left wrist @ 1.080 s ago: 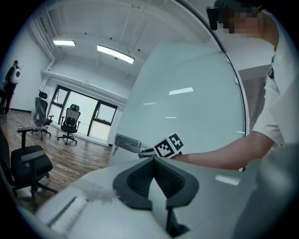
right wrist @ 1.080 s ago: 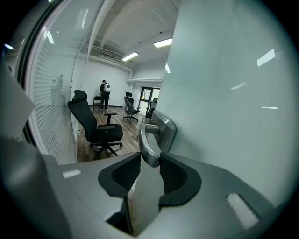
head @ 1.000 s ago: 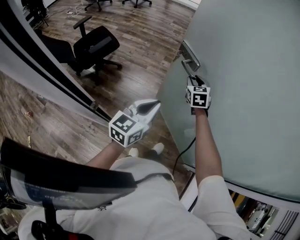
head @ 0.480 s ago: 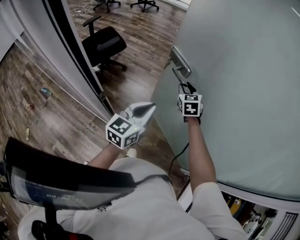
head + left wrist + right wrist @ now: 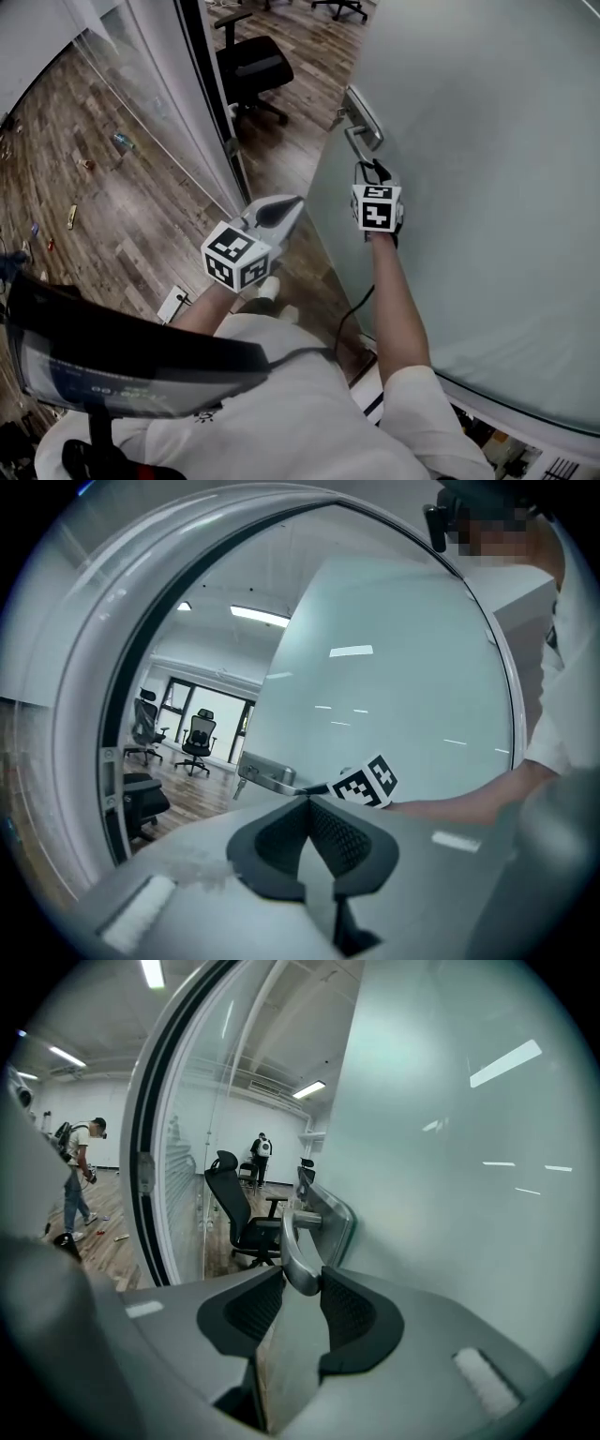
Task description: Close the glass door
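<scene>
The frosted glass door [image 5: 487, 187] fills the right of the head view, standing ajar beside the black door frame [image 5: 211, 103]. Its metal lever handle [image 5: 360, 141] sits near the door's free edge. My right gripper [image 5: 373, 169] is shut on that lever; in the right gripper view the handle [image 5: 298, 1255] is pinched between the two dark pads [image 5: 361, 1312]. My left gripper [image 5: 295, 202] hovers in the gap in front of the door's edge, shut and holding nothing. In the left gripper view its tips [image 5: 306, 803] meet, with the handle [image 5: 267, 775] beyond them.
A black office chair [image 5: 255, 64] stands just past the doorway on the wood floor. A glass wall [image 5: 141, 112] runs left of the frame, with small litter [image 5: 122, 141] behind it. A person [image 5: 77, 1180] walks at the far left in the right gripper view.
The door has swung nearer to the black frame, and the gap at its edge has narrowed. Both grippers travelled along with it; the right one stays clamped on the handle.
</scene>
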`<state>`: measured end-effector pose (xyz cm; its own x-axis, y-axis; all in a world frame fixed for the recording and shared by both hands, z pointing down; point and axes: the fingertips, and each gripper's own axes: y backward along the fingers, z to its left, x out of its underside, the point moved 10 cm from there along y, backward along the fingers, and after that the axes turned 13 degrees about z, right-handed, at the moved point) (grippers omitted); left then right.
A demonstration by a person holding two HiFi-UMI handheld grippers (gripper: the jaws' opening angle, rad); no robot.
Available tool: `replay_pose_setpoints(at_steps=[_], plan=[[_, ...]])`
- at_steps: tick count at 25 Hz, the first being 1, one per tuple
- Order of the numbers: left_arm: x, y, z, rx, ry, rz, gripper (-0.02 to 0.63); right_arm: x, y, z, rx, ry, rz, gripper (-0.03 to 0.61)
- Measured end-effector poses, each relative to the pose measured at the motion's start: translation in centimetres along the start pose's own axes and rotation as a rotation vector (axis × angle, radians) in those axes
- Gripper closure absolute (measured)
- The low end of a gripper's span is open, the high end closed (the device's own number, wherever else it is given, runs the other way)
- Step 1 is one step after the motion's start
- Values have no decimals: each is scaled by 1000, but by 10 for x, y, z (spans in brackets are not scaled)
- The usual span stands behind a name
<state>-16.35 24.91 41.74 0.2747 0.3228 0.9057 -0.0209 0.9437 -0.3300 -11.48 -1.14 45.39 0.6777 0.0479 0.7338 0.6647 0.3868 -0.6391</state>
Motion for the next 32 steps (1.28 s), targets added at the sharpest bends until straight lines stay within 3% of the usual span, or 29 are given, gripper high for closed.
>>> replay_pose_setpoints(at_steps=[9, 12, 16, 26, 32], plan=[[-2, 3, -26, -186, 55, 8, 615, 3, -3, -16, -105, 38, -30, 448], [18, 39, -21, -216, 62, -10, 615, 6, 7, 22, -118, 48, -43, 448], [42, 94, -11, -222, 62, -49, 615, 14, 29, 82, -122, 70, -45, 448], [41, 130, -11, -213, 66, -71, 615, 23, 56, 123, -189, 126, -53, 448], [94, 206, -8, -185, 47, -118, 615, 55, 104, 215, -183, 167, -92, 446]])
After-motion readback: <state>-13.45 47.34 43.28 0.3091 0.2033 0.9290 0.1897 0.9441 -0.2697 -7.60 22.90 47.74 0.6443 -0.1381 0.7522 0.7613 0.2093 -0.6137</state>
